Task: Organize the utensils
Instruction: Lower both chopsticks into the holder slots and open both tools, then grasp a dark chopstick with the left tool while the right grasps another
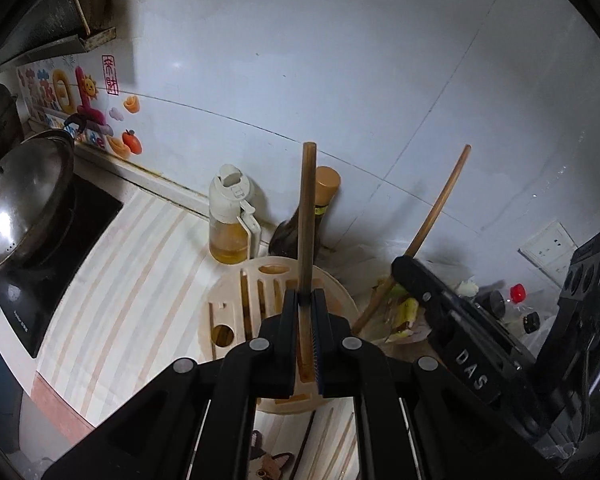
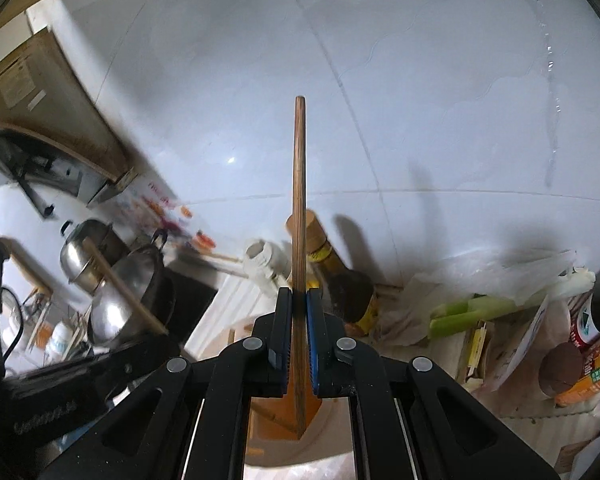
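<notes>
My left gripper point(image 1: 307, 300) is shut on a brown wooden chopstick point(image 1: 307, 216) that stands upright over the round cream utensil holder point(image 1: 236, 304) with slots in its lid. My right gripper point(image 2: 299, 300) is shut on a second wooden chopstick point(image 2: 299, 200), held upright, its lower end in an opening of the holder point(image 2: 332, 440). In the left wrist view the right gripper point(image 1: 404, 264) shows at the right with its chopstick point(image 1: 440, 208) leaning. More chopsticks point(image 1: 328, 448) lie on the counter at the bottom edge.
An oil dispenser point(image 1: 232, 220) and a dark sauce bottle point(image 1: 300, 232) stand behind the holder against the tiled wall. A lidded pan point(image 1: 24, 200) sits on the black cooktop point(image 1: 40, 296) at left. Bags with green vegetables point(image 2: 472, 312) and bottles point(image 2: 588, 344) crowd the right.
</notes>
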